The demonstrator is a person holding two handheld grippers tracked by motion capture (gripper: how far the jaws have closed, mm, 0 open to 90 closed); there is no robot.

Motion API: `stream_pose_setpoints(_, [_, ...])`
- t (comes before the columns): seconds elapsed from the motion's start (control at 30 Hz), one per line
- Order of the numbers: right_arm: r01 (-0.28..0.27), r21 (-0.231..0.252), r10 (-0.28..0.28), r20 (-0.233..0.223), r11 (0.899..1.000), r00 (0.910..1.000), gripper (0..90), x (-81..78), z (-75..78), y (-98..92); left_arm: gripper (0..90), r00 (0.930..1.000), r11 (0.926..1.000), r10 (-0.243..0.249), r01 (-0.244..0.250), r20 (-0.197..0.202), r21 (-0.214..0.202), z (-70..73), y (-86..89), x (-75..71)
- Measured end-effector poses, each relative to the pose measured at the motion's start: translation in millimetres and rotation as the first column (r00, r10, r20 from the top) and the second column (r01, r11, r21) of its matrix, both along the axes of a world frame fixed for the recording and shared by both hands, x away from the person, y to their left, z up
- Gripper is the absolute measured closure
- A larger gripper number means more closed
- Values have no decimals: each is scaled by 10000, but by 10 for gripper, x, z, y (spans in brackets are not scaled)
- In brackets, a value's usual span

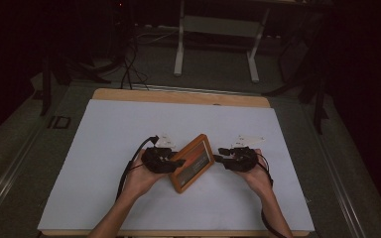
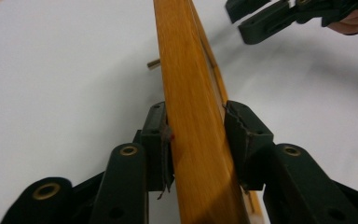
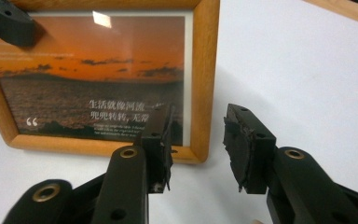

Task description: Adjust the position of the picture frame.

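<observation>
Photo frame (image 2: pixel 191 121) edge betw. left fingers (image 2: pixel 161 140), upright.

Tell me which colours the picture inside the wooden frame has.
The picture shows an orange sunset sky over dark ground, with white text; the right gripper view shows it best.

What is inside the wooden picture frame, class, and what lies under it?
The wooden picture frame holds an orange sunset print with white text behind glass. Under it lies the white table mat; the frame's back is hidden.

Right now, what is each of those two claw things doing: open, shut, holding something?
Left gripper: shut on the edge of the wooden picture frame.
Right gripper: open, holding nothing, just in front of the frame.
</observation>
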State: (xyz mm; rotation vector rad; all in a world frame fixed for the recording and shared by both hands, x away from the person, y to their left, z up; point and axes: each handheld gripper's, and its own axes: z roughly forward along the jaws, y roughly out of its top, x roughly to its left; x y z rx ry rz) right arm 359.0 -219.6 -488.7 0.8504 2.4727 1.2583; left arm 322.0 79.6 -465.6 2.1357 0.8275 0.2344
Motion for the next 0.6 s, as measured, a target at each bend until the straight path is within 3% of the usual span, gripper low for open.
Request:
stream_pose_setpoints(0.2, [-126, -107, 124, -159, 9999, 9998, 597, -10, -38, 62, 592, 9981, 9984, 510, -518, -349, -234, -71, 211, -2])
stream_pose_setpoints(0.5, [-424, -297, 411, -444, 9987, 9982, 566, -30, -106, 167, 575, 9851, 9825, 763, -1006, -1542, -1566, -308, 464, 109])
stream_pose_setpoints(0.6, [-455, -351, 434, -571, 9984, 9974, 558, -44, -129, 182, 572, 9844, 9816, 733, -996, -1600, -1630, -325, 485, 119])
